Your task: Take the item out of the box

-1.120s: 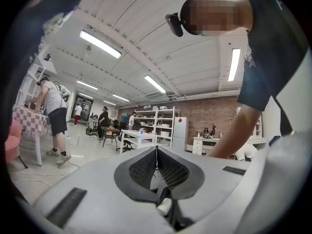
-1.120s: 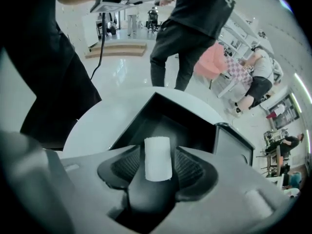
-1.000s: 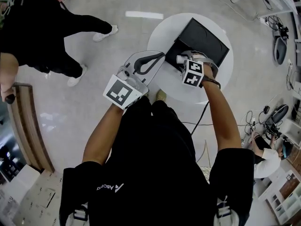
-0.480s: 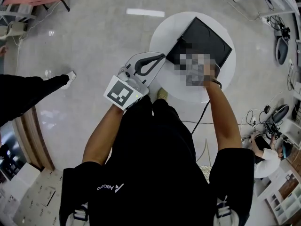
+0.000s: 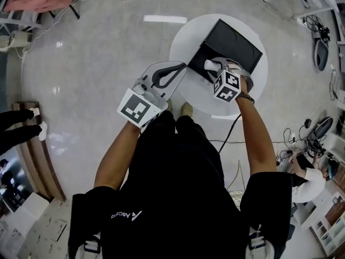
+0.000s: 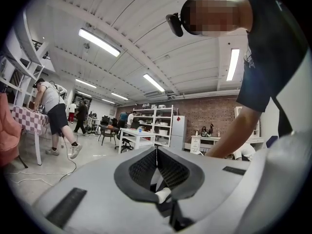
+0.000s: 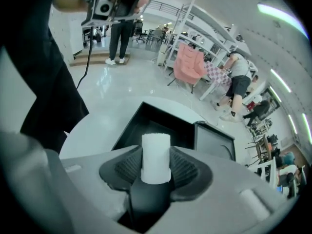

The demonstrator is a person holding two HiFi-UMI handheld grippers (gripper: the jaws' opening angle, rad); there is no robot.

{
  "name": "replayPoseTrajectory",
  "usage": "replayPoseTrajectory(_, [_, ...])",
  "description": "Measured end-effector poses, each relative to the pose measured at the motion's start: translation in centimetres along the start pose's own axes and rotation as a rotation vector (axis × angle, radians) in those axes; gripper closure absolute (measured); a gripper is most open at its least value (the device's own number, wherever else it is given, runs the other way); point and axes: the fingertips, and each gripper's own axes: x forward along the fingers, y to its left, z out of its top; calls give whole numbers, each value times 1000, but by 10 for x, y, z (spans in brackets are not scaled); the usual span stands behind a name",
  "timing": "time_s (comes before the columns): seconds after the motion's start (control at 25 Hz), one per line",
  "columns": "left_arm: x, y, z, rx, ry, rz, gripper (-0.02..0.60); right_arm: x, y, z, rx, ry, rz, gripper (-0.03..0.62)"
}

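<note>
A black box [image 5: 233, 43] lies open on a round white table [image 5: 183, 39]. My right gripper [image 5: 214, 66] hovers over the box's near edge, its jaws closing on a white cylinder [image 5: 209, 65]. In the right gripper view both ribbed pads [image 7: 183, 167] press the sides of the white cylinder [image 7: 156, 152], which stands up between them above the black box [image 7: 146, 123] and its lid [image 7: 214, 143]. My left gripper [image 5: 185, 65] is held off the table's left side, shut and empty. The left gripper [image 6: 156, 150] points out into the room.
The white table's [image 7: 105, 123] rim curves around the box. A person [image 5: 19, 128] stands at the far left edge of the head view. Cables and gear [image 5: 310, 134] lie on the floor at right. People, shelves and desks fill the room behind.
The person in black at upper left has walked off to the left edge. My right gripper with the white cylinder has shifted slightly right over the box. The left gripper has hardly moved.
</note>
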Motion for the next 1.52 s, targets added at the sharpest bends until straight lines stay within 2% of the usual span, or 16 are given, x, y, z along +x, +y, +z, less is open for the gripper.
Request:
replayPoseTrajectory(0.2, [1,-4,7,18,-3,-17,580,-43,-20,24,172,-147,-94,423])
replayPoseTrajectory(0.4, [5,-12,27,37,-52,-36,580,-102,-32,51,348,-342,-181,424])
replayPoseTrajectory(0.8, [17,-46,67,81,-111,-59,580,-231,-42,75,554,-775,-311,422])
replayPoseTrajectory(1.0, [9,-59,92,111,-157,-95,580,-289,-40,105,611,-1031,-336,422])
replayPoseTrajectory(1.12, [8,-72,107,131,-177,-112,580,-320,-34,115,615,-1143,-342,422])
replayPoseTrajectory(1.32, [11,-104,128,148,-213,-146,580,-358,-21,112,588,-1230,-377,422])
replayPoseTrajectory(1.52, [12,-120,132,163,-218,-154,580,-372,-12,99,627,-1281,-408,422])
